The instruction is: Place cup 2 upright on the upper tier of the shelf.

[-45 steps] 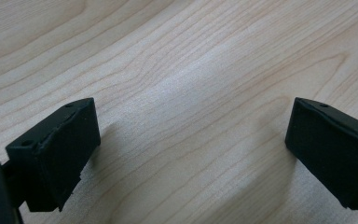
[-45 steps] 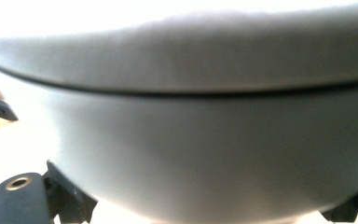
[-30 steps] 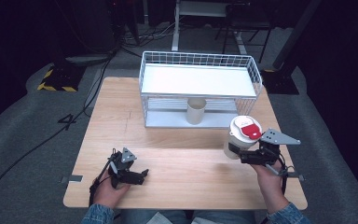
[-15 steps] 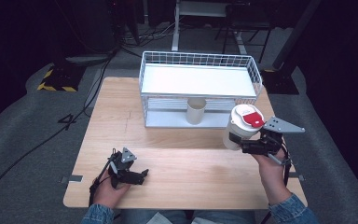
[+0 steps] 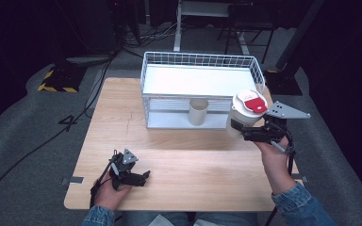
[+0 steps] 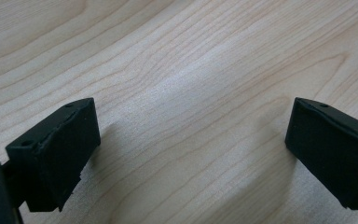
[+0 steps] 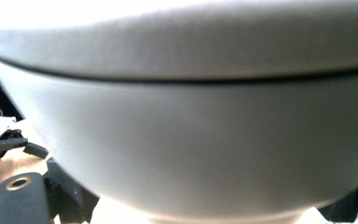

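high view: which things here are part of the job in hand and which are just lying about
In the job:
- white lidded container with a red label, clamped in the right gripper, off the table
- white wire rack right beside it, the likely destination

Lying about:
- left gripper, open, low over bare wooden table
- white cup on the rack's lower level
- cables on the floor

1. I'm working in what looks like a lab or test studio: a lone wooden counter on grey carpet.
2. Cables trail across the floor.
3. Yellow-black hazard tape marks a floor piece, with dark stands behind.
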Demonstrator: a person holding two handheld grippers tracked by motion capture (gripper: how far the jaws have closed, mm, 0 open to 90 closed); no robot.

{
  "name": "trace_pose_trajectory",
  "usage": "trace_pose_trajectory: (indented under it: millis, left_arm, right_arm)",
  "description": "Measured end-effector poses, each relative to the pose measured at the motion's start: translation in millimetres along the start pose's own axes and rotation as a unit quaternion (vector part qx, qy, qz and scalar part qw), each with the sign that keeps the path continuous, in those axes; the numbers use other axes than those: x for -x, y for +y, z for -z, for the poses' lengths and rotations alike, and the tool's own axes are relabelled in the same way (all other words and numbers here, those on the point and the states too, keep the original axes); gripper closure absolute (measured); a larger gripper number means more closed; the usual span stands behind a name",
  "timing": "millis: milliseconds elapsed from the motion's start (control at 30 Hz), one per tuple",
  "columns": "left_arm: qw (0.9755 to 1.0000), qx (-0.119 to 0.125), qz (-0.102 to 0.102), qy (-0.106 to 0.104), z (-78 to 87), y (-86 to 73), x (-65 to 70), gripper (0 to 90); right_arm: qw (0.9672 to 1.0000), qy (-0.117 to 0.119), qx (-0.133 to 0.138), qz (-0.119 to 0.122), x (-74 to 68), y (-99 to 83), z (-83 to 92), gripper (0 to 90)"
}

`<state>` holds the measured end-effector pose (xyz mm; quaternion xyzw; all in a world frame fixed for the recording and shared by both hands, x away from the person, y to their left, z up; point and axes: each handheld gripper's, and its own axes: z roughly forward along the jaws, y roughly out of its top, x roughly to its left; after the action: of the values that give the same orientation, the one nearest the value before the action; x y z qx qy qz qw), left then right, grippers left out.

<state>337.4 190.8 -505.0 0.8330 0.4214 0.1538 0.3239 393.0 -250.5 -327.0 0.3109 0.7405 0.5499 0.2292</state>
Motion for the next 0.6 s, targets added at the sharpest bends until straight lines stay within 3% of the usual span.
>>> trace_pose_trajectory:
  millis: [600]
  left_arm:
    - [1.0000, -0.001, -0.001, 0.000, 0.0, 0.1, 0.0, 3.4]
  right_arm:
    - [0.9999, 0.003, 0.013, -0.011, 8.7, 47.1, -12.4, 13.8]
